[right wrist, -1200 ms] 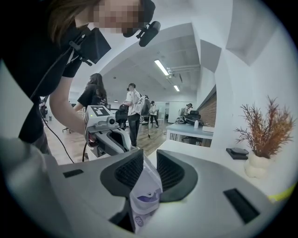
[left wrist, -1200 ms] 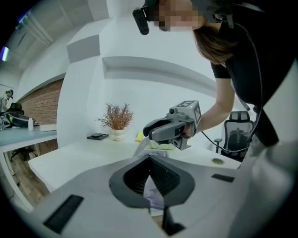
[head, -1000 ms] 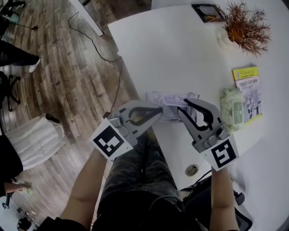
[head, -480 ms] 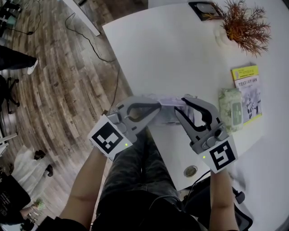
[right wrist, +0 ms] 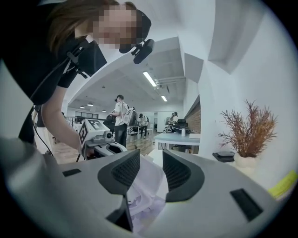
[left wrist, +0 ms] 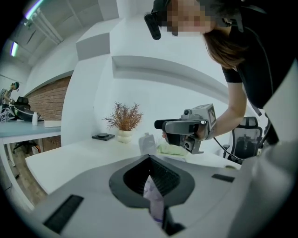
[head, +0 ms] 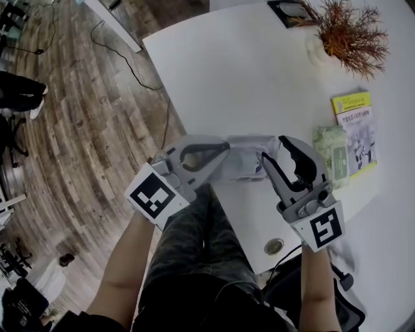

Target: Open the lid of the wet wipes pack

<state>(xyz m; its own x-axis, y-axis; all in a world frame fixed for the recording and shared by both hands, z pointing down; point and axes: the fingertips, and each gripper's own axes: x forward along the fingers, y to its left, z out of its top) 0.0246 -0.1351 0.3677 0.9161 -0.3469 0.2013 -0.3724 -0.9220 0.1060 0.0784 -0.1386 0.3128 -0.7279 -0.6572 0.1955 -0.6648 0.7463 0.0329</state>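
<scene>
The wet wipes pack point(head: 246, 159), pale lavender and white, is held over the near edge of the white table point(head: 259, 78). My left gripper point(head: 225, 150) is shut on its left end; a sliver of the pack point(left wrist: 152, 197) shows between the closed jaws of my left gripper point(left wrist: 151, 162). At the pack's right end, my right gripper point(head: 269, 159) has just been opening its jaws. In the right gripper view the crinkled film of the pack point(right wrist: 146, 186) lies loose in the gap of my right gripper point(right wrist: 151, 160), and the pads stand apart from it. The lid itself is hidden.
A green wipes pack point(head: 332, 155) lies on a yellow booklet point(head: 355, 126) at the right. A dried plant in a white vase point(head: 350, 39) and a dark tray point(head: 288, 11) stand at the far side. A cable grommet point(head: 273, 246) sits near the table's front edge.
The right gripper's jaws have spread wider at the pack's right end and the gripper has shifted slightly right. The left gripper keeps its grip.
</scene>
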